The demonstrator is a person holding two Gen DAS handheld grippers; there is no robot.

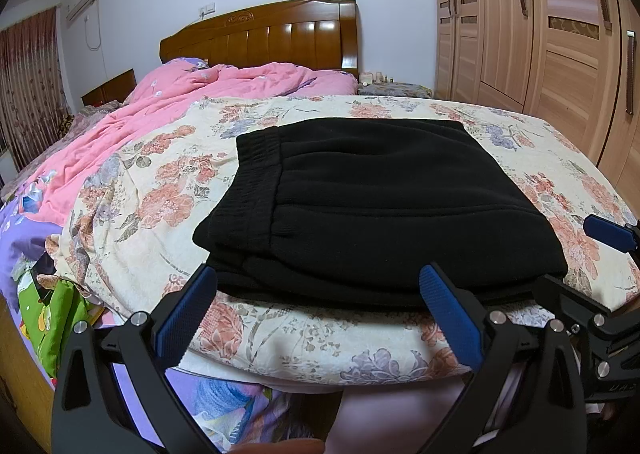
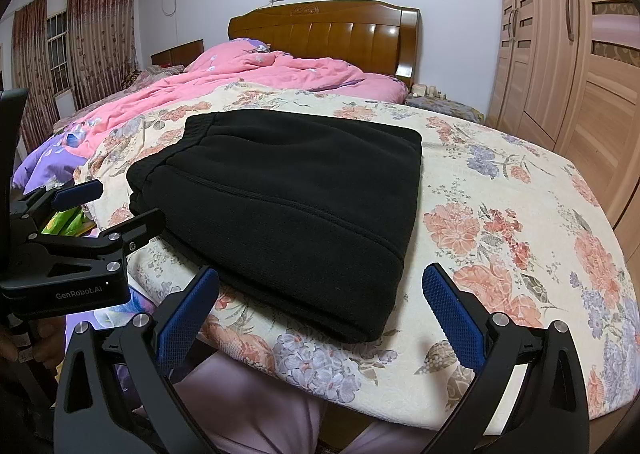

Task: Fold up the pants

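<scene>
Black pants [image 1: 372, 206] lie folded into a compact stack on the floral bedspread [image 1: 168, 190], waistband to the left. They also show in the right wrist view [image 2: 288, 206]. My left gripper [image 1: 320, 290] is open and empty, its blue pads just short of the stack's near edge. My right gripper [image 2: 320, 290] is open and empty, at the stack's near right corner. In the left wrist view the right gripper [image 1: 576, 266] shows at the right edge. In the right wrist view the left gripper [image 2: 116, 206] shows at the left, open.
A pink quilt [image 1: 192, 94] is bunched at the head of the bed below a wooden headboard [image 1: 272, 34]. A wooden wardrobe [image 1: 540, 26] stands to the right. Colourful cloth [image 1: 56, 318] hangs off the bed's left side. The bed's near edge [image 2: 400, 394] is just below the grippers.
</scene>
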